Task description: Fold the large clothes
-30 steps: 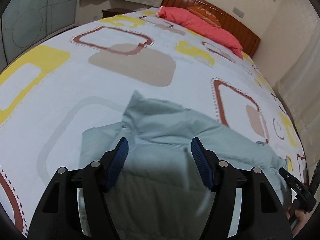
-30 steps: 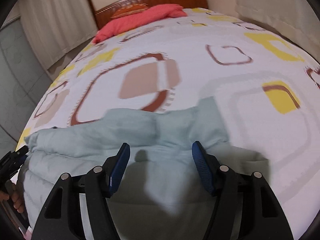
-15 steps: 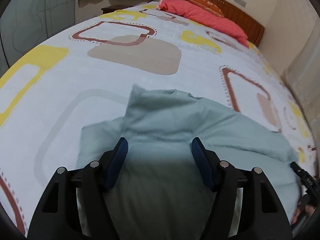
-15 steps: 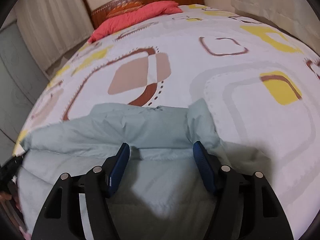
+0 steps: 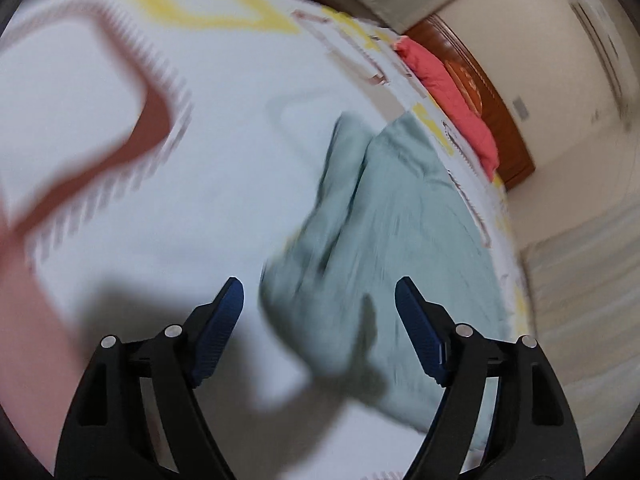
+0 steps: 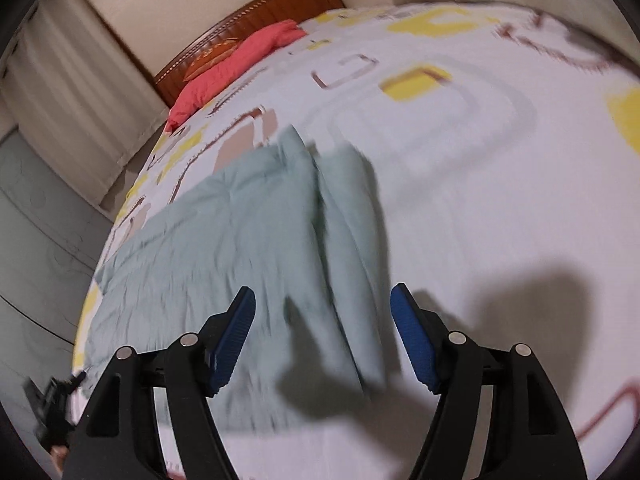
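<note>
A pale green padded garment (image 5: 404, 232) lies folded on the bed, blurred by motion; a narrow folded strip runs along its edge. My left gripper (image 5: 319, 312) hovers over the garment's near left corner. Its jaws are opening and its blue pads touch no cloth. In the right wrist view the same garment (image 6: 240, 240) spreads to the left, with its folded strip (image 6: 348, 248) running down between the fingers. My right gripper (image 6: 323, 316) is above that strip, jaws opening, with no cloth pinched.
The bed sheet (image 6: 480, 200) is white with yellow and brown squares. A pink pillow (image 5: 452, 96) lies against the wooden headboard (image 6: 260, 12). Curtains (image 6: 68, 92) hang beside the bed. A black piece of the other hand-held tool (image 6: 52, 400) shows at the lower left edge.
Both grippers have swung sideways and rolled, so the bed now looks tilted. Their jaws stand wider. The garment has shifted off centre, right in the left view and left in the right view.
</note>
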The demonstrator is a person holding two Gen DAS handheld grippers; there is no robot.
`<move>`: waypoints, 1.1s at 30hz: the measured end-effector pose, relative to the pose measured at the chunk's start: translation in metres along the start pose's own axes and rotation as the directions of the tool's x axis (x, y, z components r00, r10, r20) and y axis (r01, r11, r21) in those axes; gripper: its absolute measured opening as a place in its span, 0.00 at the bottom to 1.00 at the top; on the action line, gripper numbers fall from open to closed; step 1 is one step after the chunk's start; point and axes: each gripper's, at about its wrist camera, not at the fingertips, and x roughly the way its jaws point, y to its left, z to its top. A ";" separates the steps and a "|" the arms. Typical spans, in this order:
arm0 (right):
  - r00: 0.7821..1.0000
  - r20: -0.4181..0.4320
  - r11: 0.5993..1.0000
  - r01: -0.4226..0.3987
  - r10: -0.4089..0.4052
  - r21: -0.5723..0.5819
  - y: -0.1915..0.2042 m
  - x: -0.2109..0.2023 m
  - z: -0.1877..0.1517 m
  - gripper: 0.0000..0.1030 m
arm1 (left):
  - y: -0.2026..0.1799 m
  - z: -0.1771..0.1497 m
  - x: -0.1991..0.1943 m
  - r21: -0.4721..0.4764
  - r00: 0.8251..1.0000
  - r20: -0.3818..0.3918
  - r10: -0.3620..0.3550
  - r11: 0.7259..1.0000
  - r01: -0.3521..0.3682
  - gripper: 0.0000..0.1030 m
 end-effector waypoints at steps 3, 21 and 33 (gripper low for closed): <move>0.998 -0.034 0.995 -0.054 0.057 0.082 -0.011 0.000 -0.019 0.67 | 0.004 -0.011 -0.007 -0.029 0.998 0.034 -0.051 0.998 0.052 0.78; 0.988 0.048 0.978 -0.150 0.145 0.143 -0.006 0.009 -0.020 0.18 | -0.020 -0.002 0.013 0.013 0.996 0.064 -0.060 0.998 0.059 0.11; 0.985 -0.001 0.977 -0.174 0.175 0.126 -0.019 -0.041 -0.069 0.18 | 0.023 -0.039 -0.050 0.034 0.998 0.021 -0.052 0.998 0.052 0.10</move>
